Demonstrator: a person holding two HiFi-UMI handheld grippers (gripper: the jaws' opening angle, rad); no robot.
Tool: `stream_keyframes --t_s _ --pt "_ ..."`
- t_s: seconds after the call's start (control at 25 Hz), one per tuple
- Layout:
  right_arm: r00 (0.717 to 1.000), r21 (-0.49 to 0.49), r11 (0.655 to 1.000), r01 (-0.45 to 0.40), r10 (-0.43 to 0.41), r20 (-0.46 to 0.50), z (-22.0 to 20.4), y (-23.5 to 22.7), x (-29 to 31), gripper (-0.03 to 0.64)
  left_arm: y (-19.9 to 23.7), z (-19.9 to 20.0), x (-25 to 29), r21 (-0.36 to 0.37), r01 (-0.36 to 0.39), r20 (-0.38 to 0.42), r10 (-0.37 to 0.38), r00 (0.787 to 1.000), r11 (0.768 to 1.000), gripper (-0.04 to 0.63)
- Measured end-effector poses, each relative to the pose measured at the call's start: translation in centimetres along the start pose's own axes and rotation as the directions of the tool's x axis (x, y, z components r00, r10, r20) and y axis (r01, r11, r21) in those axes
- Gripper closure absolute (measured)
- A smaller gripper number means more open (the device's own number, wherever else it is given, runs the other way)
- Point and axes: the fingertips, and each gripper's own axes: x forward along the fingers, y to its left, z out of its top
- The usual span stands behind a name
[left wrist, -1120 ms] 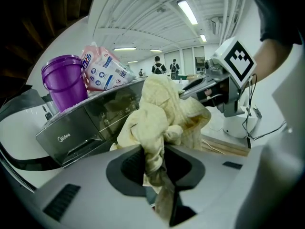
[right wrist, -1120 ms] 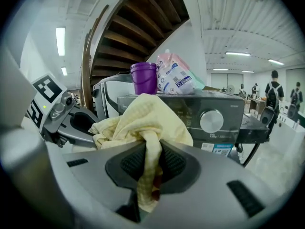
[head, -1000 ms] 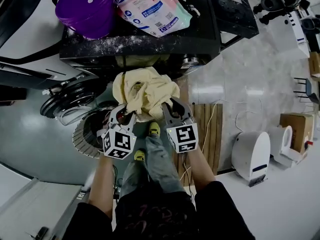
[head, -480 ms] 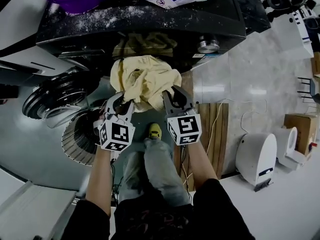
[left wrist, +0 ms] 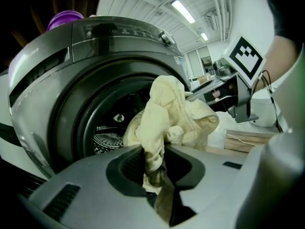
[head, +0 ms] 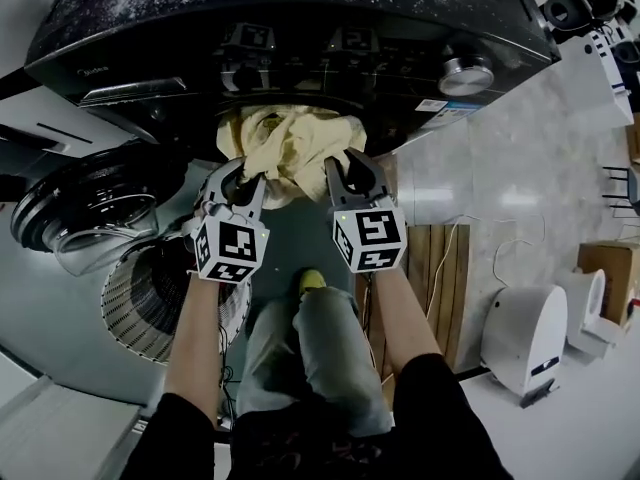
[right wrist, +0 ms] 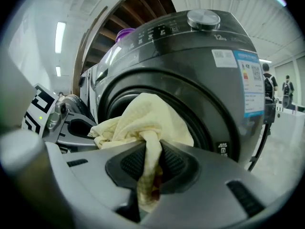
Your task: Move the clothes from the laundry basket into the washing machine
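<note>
1. Pale, glossy flooring is spreading under a dark front-loading washing machine (head: pixel 300 28), seen steeply from above.
2. One cream-yellow garment (head: pixel 290 153) is hanging bunched in the air just in front of the machine's round opening (left wrist: pixel 107 123). It looks to be at the mouth of the drum and not yet inside.
3. At the cloth's left side, the left gripper (head: pixel 232 183) is pinching a twisted fold, with its jaws pressed nearly together on the fabric. The right gripper (head: pixel 350 178) is clamping a gathered fold on the right side in the same way.
4. Between the two holds the garment is sagging and crumpling, so it is probably soft, limp and light, with no stiffness to push against.
5. Gathered, doubled-up folds like these seem the best places to grip, since a single thin layer might be slipping out of the ridged pads. Loose ends hanging below could be catching on the opening's rim.
6. To the left, the machine's round glass door (head: pixel 85 213) is standing open.
7. Below that door, a white ribbed laundry basket (head: pixel 150 298) is sitting on the floor beside the person's legs (head: pixel 310 358).
8. Wooden slats (head: pixel 435 268) are lying on the floor to the right.
</note>
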Motion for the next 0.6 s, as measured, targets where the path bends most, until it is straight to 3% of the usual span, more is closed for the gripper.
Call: stream_keyframes --t_s 0.36,0.6 --pt "0.995 0.029 0.996 0.083 -0.084 0.048 -3.7 -1.7 5.8 0.554 2.2 -3.4 6.1 -0.096 -0.080 0.056 0.086 0.995 0.992 0.497" --pt "0.990 0.054 0.992 0.115 -0.119 0.077 -4.2 -2.7 8.7 0.551 4.2 -3.4 9.1 -0.211 -0.090 0.102 0.113 0.988 0.973 0.497"
